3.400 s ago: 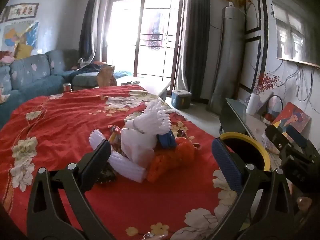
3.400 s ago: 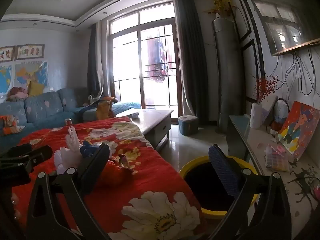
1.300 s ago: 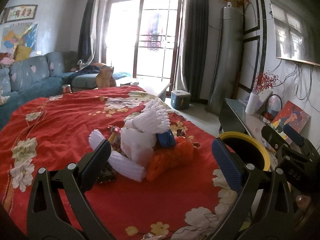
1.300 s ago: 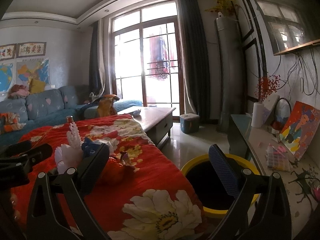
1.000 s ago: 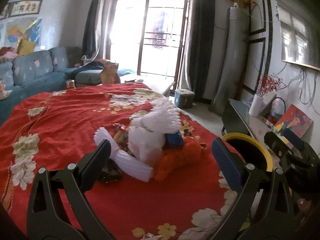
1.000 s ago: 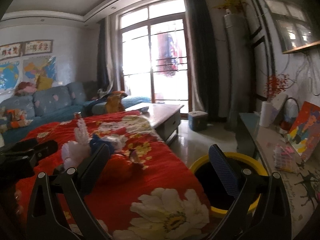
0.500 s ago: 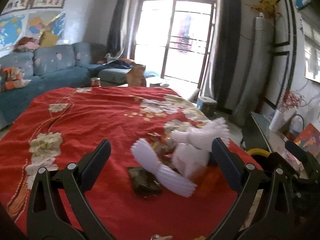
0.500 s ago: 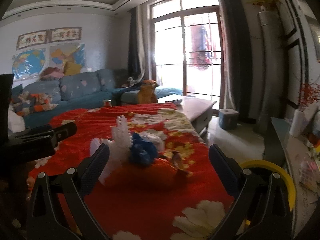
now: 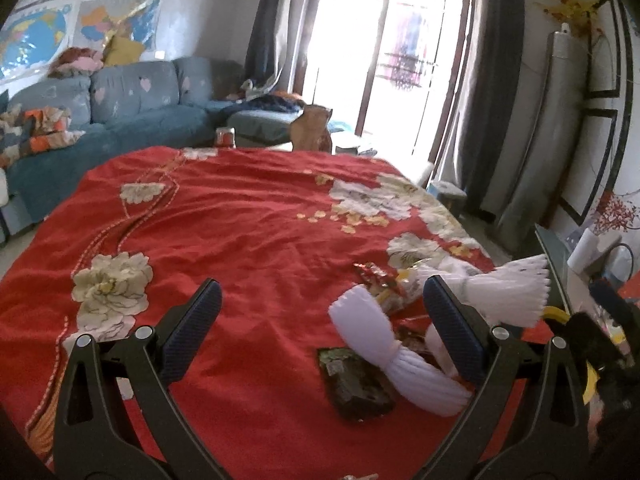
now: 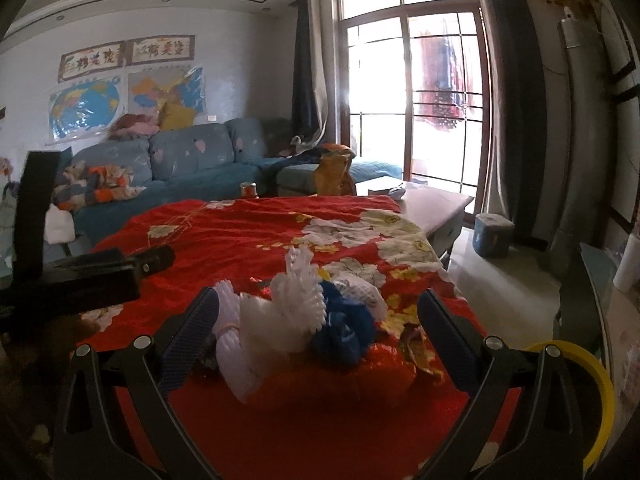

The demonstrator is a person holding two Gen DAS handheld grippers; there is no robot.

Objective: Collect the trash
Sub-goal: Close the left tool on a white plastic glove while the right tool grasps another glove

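1. I see a living room with a blue sofa [image 10: 192,160], big glass doors [image 10: 412,100], and a table under a red flowered cloth [image 9: 240,220].
2. The trash sits in a pile near the right edge of the cloth: white foam nets [image 10: 280,320], a blue net [image 10: 344,328], an orange net [image 10: 380,368], and a dark wrapper [image 9: 352,384].
3. My left gripper [image 9: 324,332] is spread wide and holds nothing. My right gripper [image 10: 316,336] is wide and empty too.
4. I think I am at the reaching step. No piece is picked up yet.
5. Next, I should lower one gripper around one piece and squeeze.
6. The yellow-rimmed bin [image 10: 588,384] stands just past the table edge. I cannot see what is inside.
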